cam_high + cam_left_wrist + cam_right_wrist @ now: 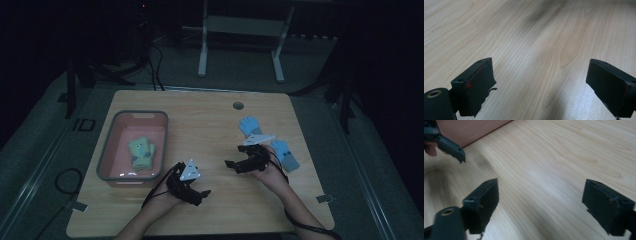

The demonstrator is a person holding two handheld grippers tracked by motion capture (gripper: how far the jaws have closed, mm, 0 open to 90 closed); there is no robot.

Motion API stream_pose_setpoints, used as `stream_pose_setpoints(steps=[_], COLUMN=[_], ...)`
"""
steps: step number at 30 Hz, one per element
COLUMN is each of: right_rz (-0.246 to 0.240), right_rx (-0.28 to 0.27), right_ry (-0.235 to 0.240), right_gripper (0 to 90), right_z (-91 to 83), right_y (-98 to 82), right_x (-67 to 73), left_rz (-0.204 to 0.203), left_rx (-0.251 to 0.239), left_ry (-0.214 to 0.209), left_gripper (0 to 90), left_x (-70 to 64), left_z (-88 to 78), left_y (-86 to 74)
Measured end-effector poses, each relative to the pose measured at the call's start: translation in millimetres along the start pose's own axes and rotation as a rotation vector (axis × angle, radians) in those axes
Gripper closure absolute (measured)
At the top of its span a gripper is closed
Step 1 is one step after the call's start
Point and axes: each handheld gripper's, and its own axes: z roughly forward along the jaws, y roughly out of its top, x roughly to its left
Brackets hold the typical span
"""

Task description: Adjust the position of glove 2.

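- Dim surroundings frame a pale wooden table (210,210), with a dark floor around it and a white metal stand (243,30) behind its far edge.
- On the table's left part sits a grey-rimmed pink bin (112,135), and inside it lies a green glove (142,153), toward the bin's near right part.
- On the table's right part lie two blue gloves, well apart from the bin. The farther blue glove (248,125) lies palm-flat with its fingers pointing away from you.
- The nearer blue glove (286,155) lies just to the right of your right hand, close beside it.
- Your left gripper (539,85) hangs just off the bin's near right corner, low over bare wood. Its jaws stand wide apart with nothing between them.
- In the high view, your left gripper (192,187) points to the right, toward the middle of the table, with its grey three-cornered plate on top.
- Your right gripper (540,202) hangs low over bare wood too, with its jaws also wide apart and holding nothing.
- In the high view, your right gripper (237,164) points left, between the blue gloves and the bin, facing the left gripper across a short stretch of table.
- From the right gripper view, the left gripper's tip appears at top left, in front of the bin's pink wall (471,130).
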Motion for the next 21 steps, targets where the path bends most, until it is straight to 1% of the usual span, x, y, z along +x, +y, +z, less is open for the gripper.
stream_pose_setpoints(steps=[2, 3, 4, 5, 6, 7, 8, 9, 10, 11, 13, 14, 16, 17, 19, 21], right_rz=[-0.003, 0.000, 0.003, 0.007, 0.017, 0.031, 0.046, 0.048, 0.045, 0.052, 0.078, 0.092, 0.111, 0.114, 0.134, 0.137], right_rx=[-0.017, -0.021, -0.026, -0.031, -0.028, -0.028, -0.033, -0.025, -0.022, -0.020, -0.016, -0.019, -0.021, -0.013, -0.019, -0.022], right_ry=[-0.021, -0.022, -0.028, -0.042, -0.046, -0.054, -0.067, -0.075, -0.089, -0.105, -0.129, -0.146, -0.157, -0.185, -0.200, -0.226], right_gripper=[23.6, 29.2, 31.3, 35.9, 43.9, 44.6, 47.3, 51.2, 53.3, 53.6, 58.6, 58.9, 59.3, 59.5, 59.6, 64.2], right_z=[-4.8, -8.3, -10.5, -13.2, -16.0, -19.0, -22.2, -24.7, -26.5, -28.8, -33.5, -35.7, -37.4, -37.6, -37.5, -35.9], right_y=[-4.8, -7.6, -9.3, -11.5, -13.5, -15.5, -17.8, -19.4, -20.5, -21.9, -24.4, -25.3, -25.8, -25.7, -24.9, -22.7], right_x=[-3.7, -6.7, -8.7, -11.7, -15.1, -19.0, -23.9, -28.1, -31.2, -35.4, -45.4, -51.0, -57.5, -62.7, -71.4, -79.6], left_rz=[0.002, 0.003, 0.001, -0.002, -0.005, -0.004, 0.000, 0.001, 0.000, -0.006, -0.002, -0.002, 0.000, 0.000, -0.001, -0.001], left_rx=[-0.014, -0.017, -0.024, -0.030, -0.033, -0.037, -0.040, -0.039, -0.042, -0.049, -0.055, -0.056, -0.054, -0.057, -0.055, -0.060], left_ry=[0.007, 0.005, 0.004, 0.003, 0.001, 0.001, 0.007, 0.011, 0.009, 0.009, 0.018, 0.019, 0.023, 0.024, 0.023, 0.020], left_gripper=[8.3, 8.3, 8.3, 8.4, 8.4, 8.4, 8.4, 8.3, 8.3, 8.4, 8.4, 8.4, 8.4, 8.4, 8.4, 8.4], left_x=[-1.0, -1.2, -1.7, -1.9, -2.0, -2.3, -2.8, -2.9, -2.7, -2.6, -2.4, -2.4, -2.5, -2.6, -2.7, -2.9], left_z=[-0.3, -0.4, -0.3, -0.2, -0.3, -0.5, -0.7, -0.8, -1.1, -1.5, -2.1, -2.2, -2.0, -1.7, -1.5, -2.0], left_y=[-3.1, -4.2, -5.8, -7.5, -8.9, -10.5, -11.5, -12.0, -12.5, -13.0, -13.5, -13.6, -14.5, -15.0, -15.9, -16.5])
